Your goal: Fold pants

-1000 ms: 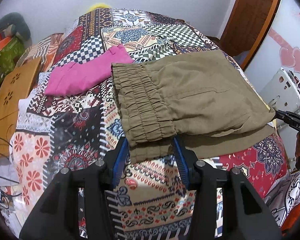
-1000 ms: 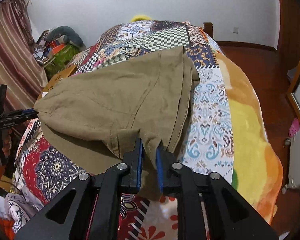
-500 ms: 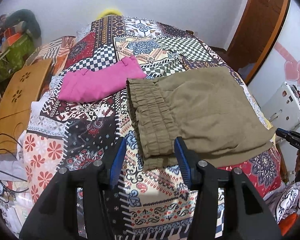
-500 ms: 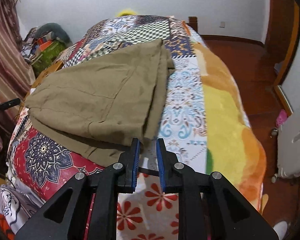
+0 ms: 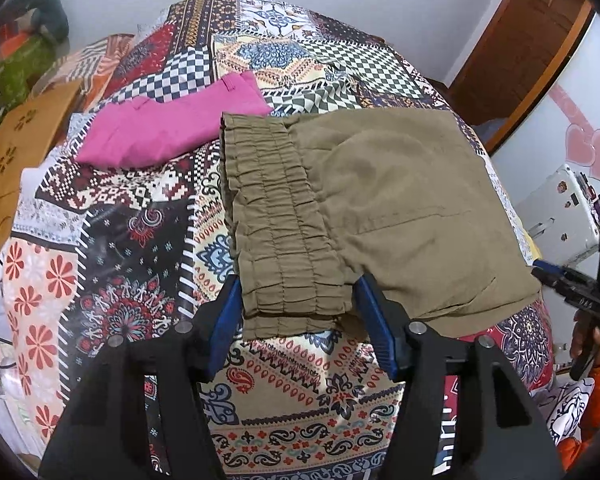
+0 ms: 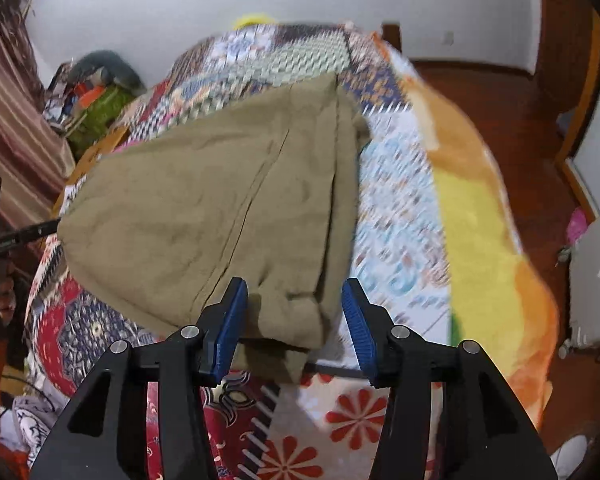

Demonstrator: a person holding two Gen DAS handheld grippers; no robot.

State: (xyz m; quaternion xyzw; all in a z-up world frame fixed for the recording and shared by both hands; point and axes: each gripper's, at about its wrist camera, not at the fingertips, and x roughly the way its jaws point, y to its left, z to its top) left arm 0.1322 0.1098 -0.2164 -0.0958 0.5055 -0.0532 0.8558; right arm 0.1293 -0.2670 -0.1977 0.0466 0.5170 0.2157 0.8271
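Olive pants (image 5: 380,200) lie folded on the patchwork bed cover (image 5: 120,240). Their gathered elastic waistband points at my left gripper (image 5: 300,320). Its jaws are opening, and the waistband's near corner lies loose between the blue pads. In the right wrist view the other end of the pants (image 6: 204,208) reaches my right gripper (image 6: 296,320). These jaws are opening too, with the folded corner lying between them and gaps on both sides. Each gripper shows at the edge of the other's view: the right gripper (image 5: 556,276) and the left gripper (image 6: 20,234).
A folded pink garment (image 5: 172,128) lies on the bed beyond the waistband. A wooden stool (image 5: 16,148) stands at the bed's left side, and a white appliance (image 5: 560,208) and a brown door (image 5: 520,40) at its right. An orange sleeve (image 5: 592,400) shows at the lower right.
The right gripper let go of the pinched fold, drew back shut, then opened wide around the pants' corner. The left jaws widened. The pants settled flat on the bed.
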